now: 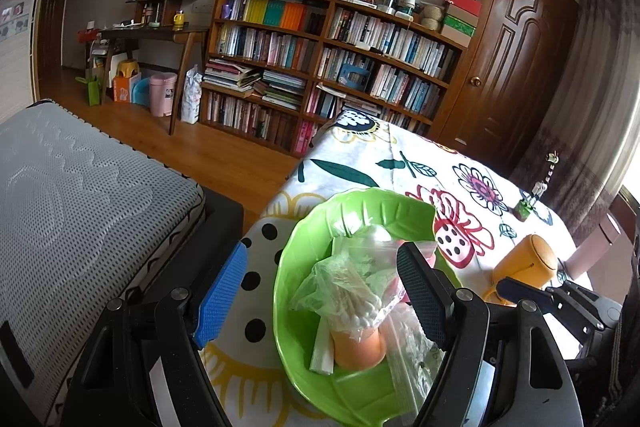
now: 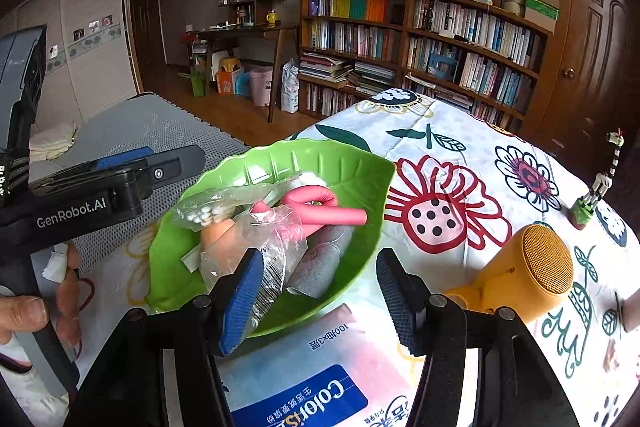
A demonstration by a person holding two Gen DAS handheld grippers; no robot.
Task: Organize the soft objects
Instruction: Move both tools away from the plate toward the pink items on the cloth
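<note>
Both hang open: the tissue pack (image 2: pixel 304 379) lies flat directly beneath the right gripper (image 2: pixel 320 303), nearer than the left gripper (image 1: pixel 320 303) over the green bowl (image 1: pixel 296 359).

A leaf-shaped green bowl (image 2: pixel 360 171) is sitting on the flowered desk, holding the soft things in a loose heap. A pink foam roller (image 2: pixel 320 213) is lying bent across the far side, with a grey rolled cloth (image 2: pixel 320 267) slanting beside it. A clear bag of cotton swabs (image 1: pixel 352 307) is resting over an orange sponge (image 1: pixel 358 349). A tissue pack (image 2: pixel 304 379) is lying flat just beside the bowl's near rim.
</note>
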